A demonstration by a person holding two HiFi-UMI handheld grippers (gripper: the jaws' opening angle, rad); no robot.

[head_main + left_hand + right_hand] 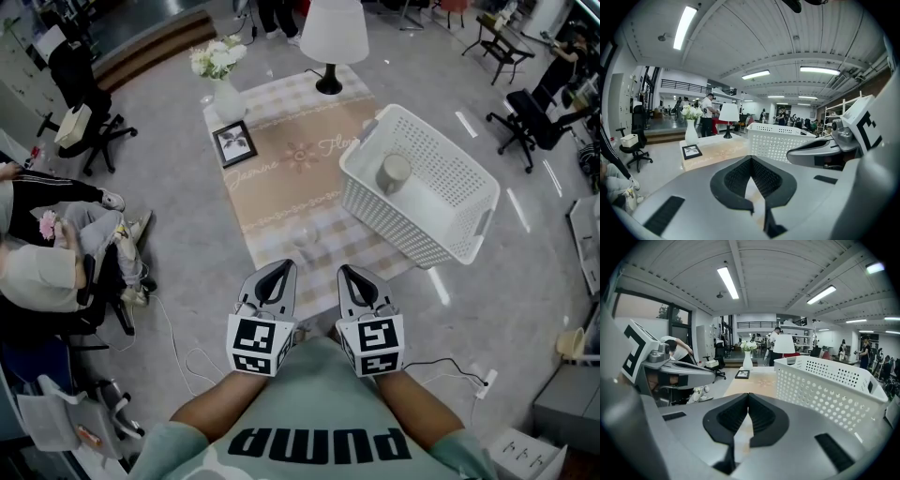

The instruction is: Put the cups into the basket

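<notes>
Beige cloth (281, 178) covers the table, and the basket (473, 246) sits on its right end with one cup (394, 173) upright inside. What may be a clear glass (305, 239) stands just ahead, midway between both grippers. The left gripper (281, 266) and right gripper (348, 271) are both closed and empty; the right is nearer the basket.

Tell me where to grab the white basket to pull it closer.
Probably best: take the basket by the rim of its near long wall, from above, one jaw inside, one outside. That wall is thin, upright and faces you.
</notes>
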